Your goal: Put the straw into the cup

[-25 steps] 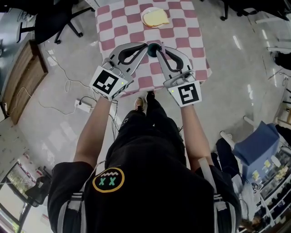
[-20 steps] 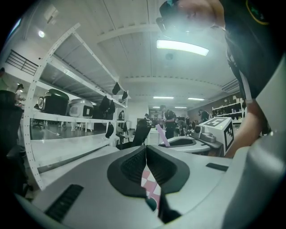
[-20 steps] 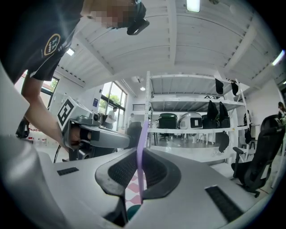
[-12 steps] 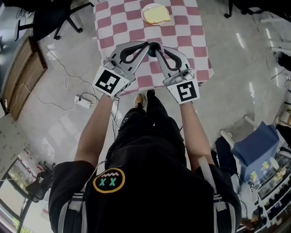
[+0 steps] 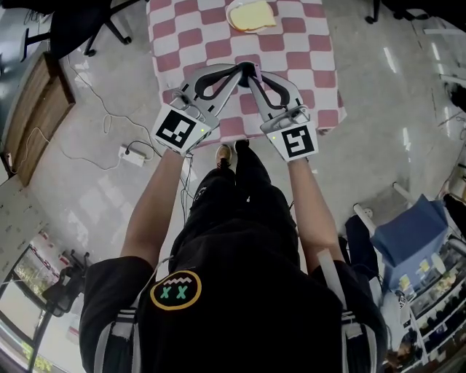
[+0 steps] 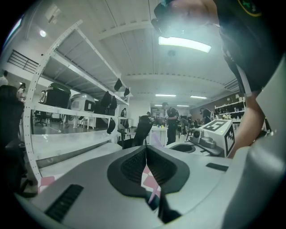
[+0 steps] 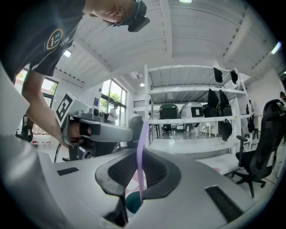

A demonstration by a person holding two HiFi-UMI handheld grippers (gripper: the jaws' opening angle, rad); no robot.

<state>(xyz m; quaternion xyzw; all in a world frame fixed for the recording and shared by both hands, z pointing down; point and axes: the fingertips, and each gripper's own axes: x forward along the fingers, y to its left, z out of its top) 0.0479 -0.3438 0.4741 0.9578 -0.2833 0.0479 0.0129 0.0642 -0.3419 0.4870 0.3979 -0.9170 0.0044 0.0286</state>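
Observation:
My right gripper [image 7: 140, 166] is shut on a pale purple straw [image 7: 140, 147] that stands upright between its pads. The straw's lower end points down at a dark teal cup [image 7: 132, 202] just under the jaws. In the head view both grippers meet tip to tip over the pink-and-white checkered table [image 5: 306, 51], right gripper [image 5: 252, 70] beside left gripper [image 5: 237, 71], and they hide nearly all of the cup [image 5: 247, 67]. In the left gripper view the left gripper [image 6: 146, 154] has its pads pressed together with nothing between them. Below it a bit of straw [image 6: 154, 195] shows.
A plate with a yellowish item [image 5: 251, 14] sits at the table's far side. A power strip and cable [image 5: 132, 155] lie on the floor to the left. An office chair [image 5: 80, 25] stands at the far left. A shelf rack [image 7: 192, 112] stands behind.
Both grippers have sunk toward the table together, tips staying close. The cup, plainly seen between the tips a second ago, is now almost covered by them.

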